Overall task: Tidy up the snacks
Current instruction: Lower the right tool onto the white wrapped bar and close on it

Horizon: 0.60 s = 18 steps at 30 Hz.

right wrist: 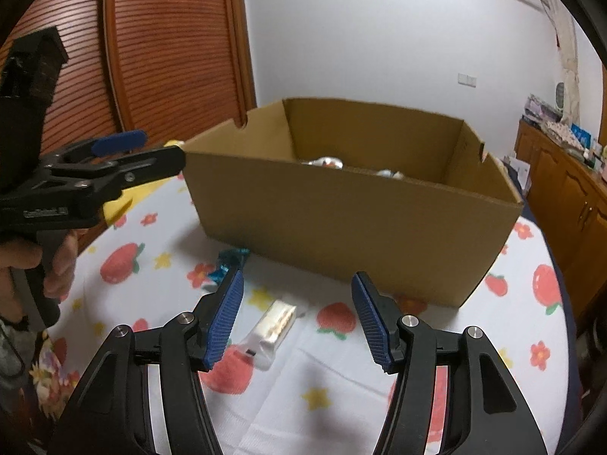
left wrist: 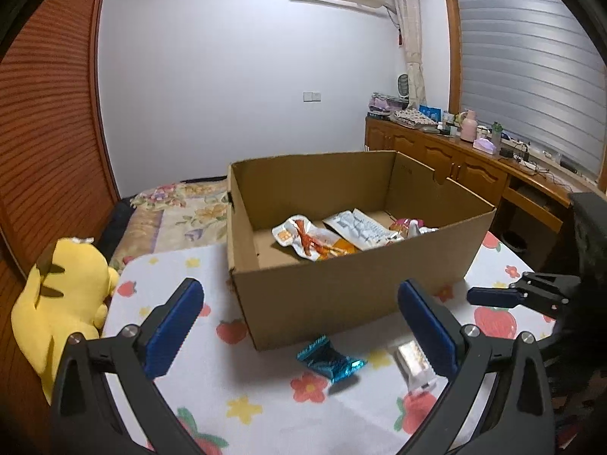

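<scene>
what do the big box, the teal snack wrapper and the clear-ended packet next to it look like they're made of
Box: brown corrugated cardboard, matte, with raw cut edges and folded corner seams.
Teal wrapper: looks like metallised plastic film or foil; it is glossy, crinkled, with crimped zigzag ends.
Clear-ended packet: probably thin transparent plastic film, shiny, with pale contents showing through; which plastic cannot be told.

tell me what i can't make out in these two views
- Print on the teal packet: too small in the left wrist view; in the right wrist view a finger pad covers most of it.
- Box contents: right wrist view, near wall hides nearly everything.
- White packet: label blurred.
- Counter clutter: too small.
</scene>
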Motion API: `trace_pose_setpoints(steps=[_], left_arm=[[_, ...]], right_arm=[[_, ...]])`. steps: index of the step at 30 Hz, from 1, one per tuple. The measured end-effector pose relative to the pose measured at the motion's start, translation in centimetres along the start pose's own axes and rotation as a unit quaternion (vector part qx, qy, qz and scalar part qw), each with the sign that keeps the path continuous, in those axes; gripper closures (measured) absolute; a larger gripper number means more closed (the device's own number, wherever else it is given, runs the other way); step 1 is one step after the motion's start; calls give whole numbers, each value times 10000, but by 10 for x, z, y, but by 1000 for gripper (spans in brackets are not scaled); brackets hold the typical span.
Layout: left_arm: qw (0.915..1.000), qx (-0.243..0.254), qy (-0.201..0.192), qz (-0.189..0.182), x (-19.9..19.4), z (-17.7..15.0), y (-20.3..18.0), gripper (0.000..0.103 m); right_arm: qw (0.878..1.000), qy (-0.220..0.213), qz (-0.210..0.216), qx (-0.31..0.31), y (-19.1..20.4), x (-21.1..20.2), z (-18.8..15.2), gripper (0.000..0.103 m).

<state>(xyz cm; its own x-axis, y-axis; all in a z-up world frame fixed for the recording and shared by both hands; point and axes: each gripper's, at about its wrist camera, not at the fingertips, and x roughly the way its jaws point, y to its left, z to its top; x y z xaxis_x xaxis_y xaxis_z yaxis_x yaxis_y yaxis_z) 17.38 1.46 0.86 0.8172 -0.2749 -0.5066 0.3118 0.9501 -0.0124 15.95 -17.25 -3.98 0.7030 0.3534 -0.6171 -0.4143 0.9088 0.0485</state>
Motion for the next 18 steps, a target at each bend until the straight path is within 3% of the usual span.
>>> trace_pose_setpoints(steps=[6, 9, 18], left_arm=[[9998, -88, 140, 116, 1, -21, 8, 0], [9995, -146, 259, 133, 6, -32, 12, 0], [9980, -298, 540, 140, 19, -50, 14, 0]], right_arm=[[9993, 368, 23, 1, 7, 23, -5, 43], [9986, 522, 92, 94, 7, 35, -8, 51], [9950, 951, 157, 265, 4, 59, -15, 56]])
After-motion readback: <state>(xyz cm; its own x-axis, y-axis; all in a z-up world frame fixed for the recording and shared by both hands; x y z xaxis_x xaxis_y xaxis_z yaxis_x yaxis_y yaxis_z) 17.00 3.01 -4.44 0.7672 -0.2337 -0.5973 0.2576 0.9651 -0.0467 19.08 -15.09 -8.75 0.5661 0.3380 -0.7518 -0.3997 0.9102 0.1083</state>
